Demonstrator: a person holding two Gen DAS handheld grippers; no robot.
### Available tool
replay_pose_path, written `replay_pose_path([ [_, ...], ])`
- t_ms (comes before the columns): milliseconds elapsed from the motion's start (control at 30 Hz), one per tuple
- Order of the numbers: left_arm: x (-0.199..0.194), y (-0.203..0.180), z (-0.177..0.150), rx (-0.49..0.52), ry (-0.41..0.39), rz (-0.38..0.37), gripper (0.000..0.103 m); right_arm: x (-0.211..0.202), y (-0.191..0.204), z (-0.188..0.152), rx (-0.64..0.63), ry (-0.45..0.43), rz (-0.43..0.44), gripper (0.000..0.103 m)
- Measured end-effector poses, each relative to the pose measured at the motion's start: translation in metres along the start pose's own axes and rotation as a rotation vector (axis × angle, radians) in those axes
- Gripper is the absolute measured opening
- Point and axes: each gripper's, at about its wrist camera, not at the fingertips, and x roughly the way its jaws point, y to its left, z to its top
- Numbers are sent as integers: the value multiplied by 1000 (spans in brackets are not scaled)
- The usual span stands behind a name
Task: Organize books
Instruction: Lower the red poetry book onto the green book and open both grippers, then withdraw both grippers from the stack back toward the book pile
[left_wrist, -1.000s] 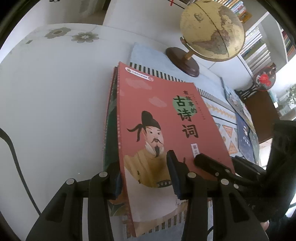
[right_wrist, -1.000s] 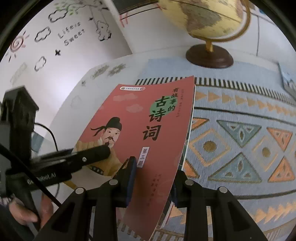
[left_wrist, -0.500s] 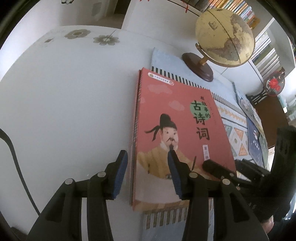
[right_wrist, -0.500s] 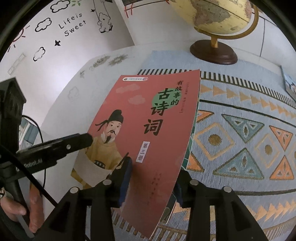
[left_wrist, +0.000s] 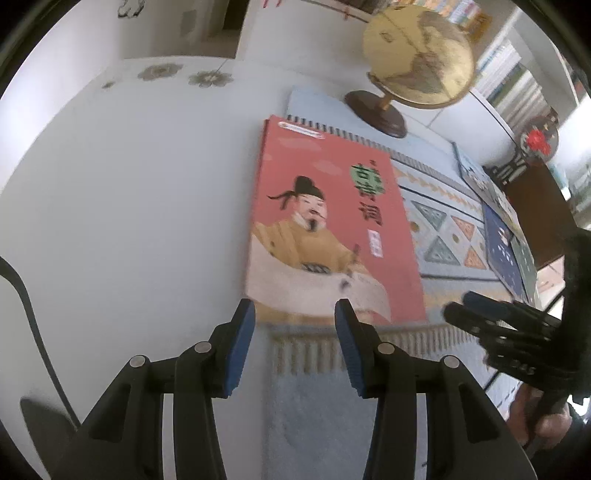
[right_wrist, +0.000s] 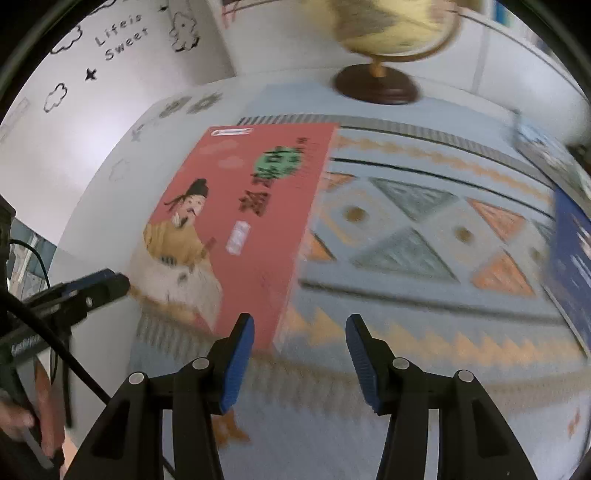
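While both my claws hang empty, the red paperback book with a robed poet on its cover (left_wrist: 332, 221) lies flat, released.
Through my left wrist view, my left claw (left_wrist: 293, 347) stands spread just short of the book's near edge; its long axis runs away toward the brass-coloured globe on a wooden base (left_wrist: 417, 59). Through my right wrist view, my right claw (right_wrist: 299, 358) is opening, nothing between its pads, above the patterned woven mat (right_wrist: 424, 229). Next, I judge, comes fetching the dark blue book (right_wrist: 576, 258) at right.

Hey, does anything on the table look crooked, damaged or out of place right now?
Nothing stands out. The red book lies flat and closed, partly on the patterned mat and partly on the white table. The globe stands upright. More books lie along the mat's far side.
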Motion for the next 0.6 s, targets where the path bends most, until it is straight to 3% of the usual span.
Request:
replay_pose_path([
  [233,-37,-74,-20,97,-63,-20,47,-90,-38,-40,73,-184,-33,50],
  [300,-47,-104,-24,148,-82,-23,54,-118,-55,-50,93,-244,-44,50],
  [367,-58,-141,-31,199,-111,-36,78,-140,-70,-61,119,-280,-38,51],
  [600,-88,-258,-74,317,-156,-117,79,-211,-136,-134,211,-361,-77,54],
])
